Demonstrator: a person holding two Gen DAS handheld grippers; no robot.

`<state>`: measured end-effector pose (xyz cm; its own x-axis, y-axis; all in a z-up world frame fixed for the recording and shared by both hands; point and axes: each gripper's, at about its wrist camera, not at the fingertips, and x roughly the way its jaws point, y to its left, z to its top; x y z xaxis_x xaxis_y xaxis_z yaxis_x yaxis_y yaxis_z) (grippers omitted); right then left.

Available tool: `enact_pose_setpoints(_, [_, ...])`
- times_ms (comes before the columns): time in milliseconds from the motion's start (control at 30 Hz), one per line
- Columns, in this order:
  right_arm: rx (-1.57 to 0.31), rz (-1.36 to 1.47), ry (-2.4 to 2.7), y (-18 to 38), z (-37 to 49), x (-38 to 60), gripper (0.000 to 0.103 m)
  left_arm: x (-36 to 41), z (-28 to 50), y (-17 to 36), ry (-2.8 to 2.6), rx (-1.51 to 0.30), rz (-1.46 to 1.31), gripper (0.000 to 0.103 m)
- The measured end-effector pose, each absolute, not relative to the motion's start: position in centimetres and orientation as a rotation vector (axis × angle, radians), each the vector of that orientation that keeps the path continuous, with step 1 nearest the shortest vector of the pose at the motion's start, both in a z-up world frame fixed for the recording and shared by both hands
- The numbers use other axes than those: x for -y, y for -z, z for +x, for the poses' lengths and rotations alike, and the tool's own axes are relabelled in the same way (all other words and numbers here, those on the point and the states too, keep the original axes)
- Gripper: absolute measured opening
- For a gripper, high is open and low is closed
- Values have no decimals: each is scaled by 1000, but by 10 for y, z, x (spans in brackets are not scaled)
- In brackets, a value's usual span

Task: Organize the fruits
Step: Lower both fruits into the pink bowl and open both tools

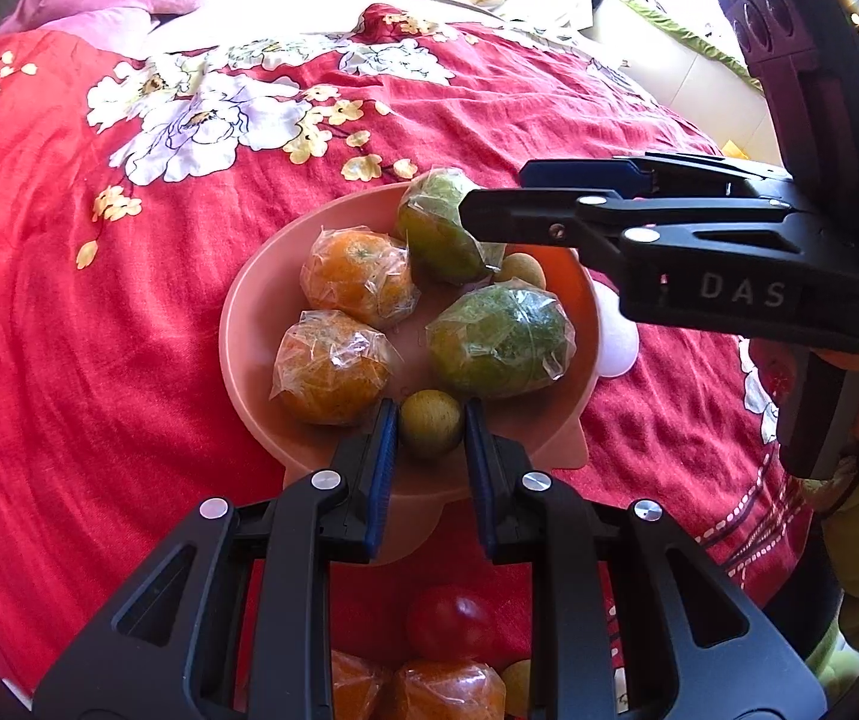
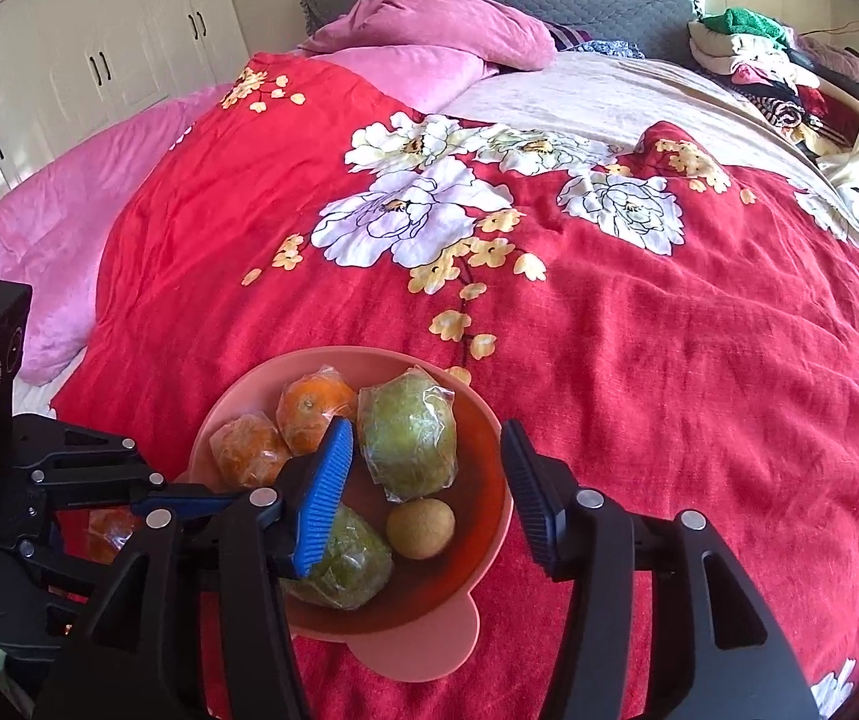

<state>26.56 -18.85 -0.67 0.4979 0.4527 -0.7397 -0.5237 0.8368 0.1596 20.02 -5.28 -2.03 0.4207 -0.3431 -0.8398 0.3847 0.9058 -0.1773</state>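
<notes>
A pink bowl point(image 1: 249, 324) sits on the red flowered bedspread. It holds two film-wrapped oranges point(image 1: 357, 276), two wrapped green fruits point(image 1: 498, 342) and a small brown-green fruit point(image 1: 519, 270). At the bowl's near rim my left gripper point(image 1: 429, 408) is shut on another small round fruit point(image 1: 429, 435). My right gripper point(image 2: 426, 468) hangs open over the bowl, just above a wrapped green fruit point(image 2: 408, 438), with nothing pressed between its pads. A small fruit point(image 2: 420, 528) lies below it in the bowl. The left gripper's fruit is hidden in the right wrist view.
Under my left gripper a red tomato point(image 1: 450, 624), wrapped oranges point(image 1: 447, 690) and a small fruit point(image 1: 516, 684) lie on the bedspread. A white round object point(image 1: 615, 330) touches the bowl's right side. Pink pillows point(image 2: 429, 30) and piled clothes point(image 2: 753, 54) are at the bed's far end.
</notes>
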Motion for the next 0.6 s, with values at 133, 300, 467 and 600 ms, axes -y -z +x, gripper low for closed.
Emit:
enact_pose_setpoints(133, [-862,-89,-592,3,262,190,55,53,199,19,457,-1039,41,15])
enact_pose_setpoints(300, [-849,-83,-587,-3,258,192,59,51,195,16,454,-1034,40,20])
enact_pose_setpoints(467, [-831,-74,-582,-11,253,195,63,49,191,8,449,-1019,39,23])
enact_pose_setpoints(600, [-817,-69,-582,-17,248,197,67,48,187,3,445,-1007,40,26])
